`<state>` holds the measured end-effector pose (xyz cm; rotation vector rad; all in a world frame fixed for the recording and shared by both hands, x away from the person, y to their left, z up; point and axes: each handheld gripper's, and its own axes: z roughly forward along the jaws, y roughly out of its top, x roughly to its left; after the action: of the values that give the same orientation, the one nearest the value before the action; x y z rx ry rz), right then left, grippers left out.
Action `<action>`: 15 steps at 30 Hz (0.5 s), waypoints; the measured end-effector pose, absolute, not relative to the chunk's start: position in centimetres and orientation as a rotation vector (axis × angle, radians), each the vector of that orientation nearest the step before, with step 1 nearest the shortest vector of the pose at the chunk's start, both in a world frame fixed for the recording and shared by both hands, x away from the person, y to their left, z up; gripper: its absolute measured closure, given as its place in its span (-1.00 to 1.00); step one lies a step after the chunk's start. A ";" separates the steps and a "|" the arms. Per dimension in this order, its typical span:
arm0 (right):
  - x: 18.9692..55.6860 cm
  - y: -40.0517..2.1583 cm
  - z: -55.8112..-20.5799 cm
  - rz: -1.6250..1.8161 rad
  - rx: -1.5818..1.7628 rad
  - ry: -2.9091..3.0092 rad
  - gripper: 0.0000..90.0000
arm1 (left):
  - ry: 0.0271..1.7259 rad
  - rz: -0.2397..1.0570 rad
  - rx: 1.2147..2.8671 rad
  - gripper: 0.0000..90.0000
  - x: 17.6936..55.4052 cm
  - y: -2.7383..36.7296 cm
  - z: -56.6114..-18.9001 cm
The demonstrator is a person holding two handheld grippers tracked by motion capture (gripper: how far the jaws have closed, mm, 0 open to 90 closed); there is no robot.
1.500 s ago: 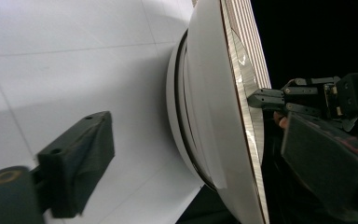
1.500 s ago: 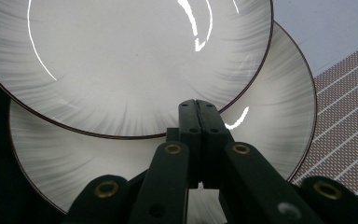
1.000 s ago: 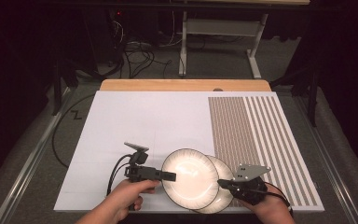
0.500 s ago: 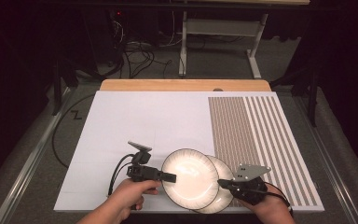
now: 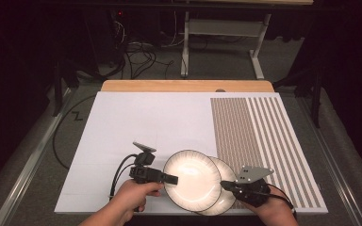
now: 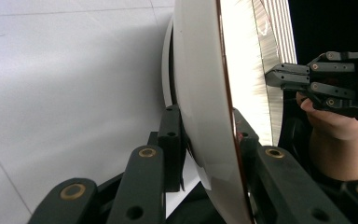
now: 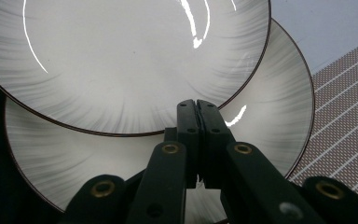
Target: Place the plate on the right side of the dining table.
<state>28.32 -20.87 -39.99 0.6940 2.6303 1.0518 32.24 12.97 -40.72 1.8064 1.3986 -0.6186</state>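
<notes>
Two white plates with dark rims overlap near the front edge of the white mat (image 5: pixel 136 122). The upper plate (image 5: pixel 191 179) (image 6: pixel 200 93) (image 7: pixel 121 56) lies partly over the lower plate (image 5: pixel 222 168) (image 7: pixel 270 93). My left gripper (image 5: pixel 174 179) (image 6: pixel 205 116) has just been closing, and its jaws now press on either side of the upper plate's left rim. My right gripper (image 5: pixel 224 183) (image 7: pixel 196 105) (image 6: pixel 272 77) is shut with nothing between its jaws. Its tips sit on top of the lower plate, right beside the upper plate's rim.
The mat's right part is a brown-and-white striped panel (image 5: pixel 259 136). A wooden table edge (image 5: pixel 184 85) runs along the back. Beyond it, cables (image 5: pixel 136 52) and a metal frame's legs (image 5: pixel 254 61) lie on the dark floor.
The left hand has edged slightly right toward the upper plate. The plates and the right hand have stayed where they were.
</notes>
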 end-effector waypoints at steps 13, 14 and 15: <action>28.6 -22.0 -39.2 1.135 0.742 2.580 0.81 | 1.394 -0.589 1.786 0.66 31.9 12.8 -40.4; 28.7 -22.2 -39.1 1.140 0.749 2.572 0.79 | 1.393 -0.586 1.786 0.66 31.9 12.9 -40.4; 28.7 -22.3 -39.1 1.146 0.763 2.565 0.77 | 1.393 -0.584 1.784 0.66 31.8 12.9 -40.4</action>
<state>28.74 -22.29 -39.09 0.7631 2.5646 1.1457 31.83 12.88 -40.44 1.7835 1.3930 -0.5838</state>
